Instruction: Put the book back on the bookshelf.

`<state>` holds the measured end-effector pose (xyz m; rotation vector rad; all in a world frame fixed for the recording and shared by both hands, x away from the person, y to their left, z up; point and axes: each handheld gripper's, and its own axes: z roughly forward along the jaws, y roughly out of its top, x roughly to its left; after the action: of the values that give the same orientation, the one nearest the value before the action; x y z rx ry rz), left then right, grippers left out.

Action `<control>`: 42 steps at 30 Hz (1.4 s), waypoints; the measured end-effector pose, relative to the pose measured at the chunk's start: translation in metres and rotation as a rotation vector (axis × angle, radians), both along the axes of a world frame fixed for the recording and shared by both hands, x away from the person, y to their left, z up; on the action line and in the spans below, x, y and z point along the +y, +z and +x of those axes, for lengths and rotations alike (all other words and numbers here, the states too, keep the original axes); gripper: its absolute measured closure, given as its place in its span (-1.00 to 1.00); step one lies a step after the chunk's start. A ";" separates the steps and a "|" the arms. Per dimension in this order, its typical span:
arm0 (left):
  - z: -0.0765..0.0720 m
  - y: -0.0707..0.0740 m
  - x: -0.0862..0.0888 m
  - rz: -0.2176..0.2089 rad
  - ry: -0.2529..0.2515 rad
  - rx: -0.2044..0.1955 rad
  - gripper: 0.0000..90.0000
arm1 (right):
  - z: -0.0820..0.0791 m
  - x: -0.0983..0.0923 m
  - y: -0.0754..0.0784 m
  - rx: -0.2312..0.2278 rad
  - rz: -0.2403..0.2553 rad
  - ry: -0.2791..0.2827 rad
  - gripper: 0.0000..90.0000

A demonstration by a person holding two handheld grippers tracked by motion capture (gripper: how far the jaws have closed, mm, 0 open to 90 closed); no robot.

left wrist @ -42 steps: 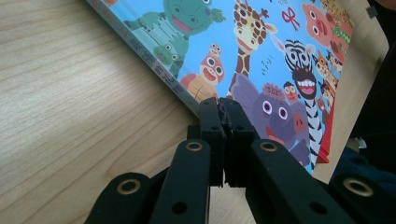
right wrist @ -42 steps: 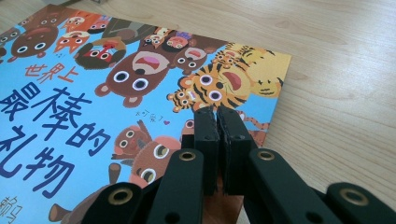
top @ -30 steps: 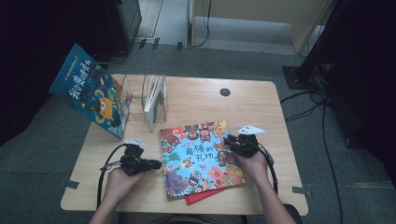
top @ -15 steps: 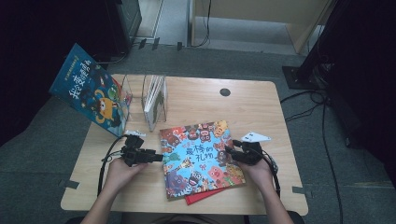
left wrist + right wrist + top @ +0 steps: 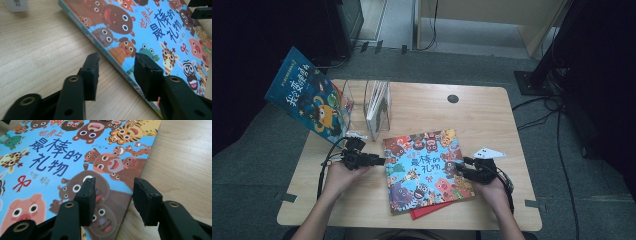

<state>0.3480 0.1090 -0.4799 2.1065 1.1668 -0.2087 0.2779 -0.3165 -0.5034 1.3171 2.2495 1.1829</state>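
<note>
Animal picture book point(image 5: 427, 170) lies flat on the table point(image 5: 422, 107), cover up, a bit toward 6 o'clock from the table's middle, rotated slightly. A red book point(image 5: 432, 210) sits under it, edge peeking out at 6 o'clock.

My left gripper point(image 5: 379, 161) is at 9 o'clock of the book, tips at its left edge. In the left gripper view point(image 5: 116, 75) the jaws straddle that edge with a clear gap, one pad over bare wood, the other over the cover; pads not pressing on anything. Parted, holding nothing; they have just been closing a little.

My right gripper point(image 5: 460, 167) is at 3 o'clock of the book, tips over the cover near its right edge. In the right gripper view point(image 5: 113, 197) the jaws straddle the right edge, one pad over the brown bear print, the other over the wood. Gap is clear, no grip; these jaws have also just been closing some.

Both hands point(image 5: 339, 176) come in from 6 o'clock.

At 11 o'clock of the animal book: clear book stand point(image 5: 379, 107) with thin books upright in it. At 10 o'clock, off the table corner, a blue picture book point(image 5: 307, 100) is propped up tilted. Small black grommet point(image 5: 453, 98) at 12 o'clock of the table.
</note>
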 end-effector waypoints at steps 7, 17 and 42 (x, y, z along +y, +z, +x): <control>0.006 0.004 -0.002 -0.008 -0.007 -0.028 0.65 | -0.015 -0.006 0.002 0.001 0.016 0.002 0.44; 0.013 0.001 -0.003 -0.015 -0.032 -0.039 1.00 | -0.033 -0.010 0.001 0.012 0.012 0.013 0.77; 0.019 0.000 -0.014 0.008 -0.068 -0.060 0.96 | -0.094 -0.017 0.001 -0.009 -0.024 -0.005 1.00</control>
<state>0.3667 0.0948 -0.4804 2.1462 1.0639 -0.1719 0.1839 -0.3331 -0.5029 1.3057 2.2456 1.1538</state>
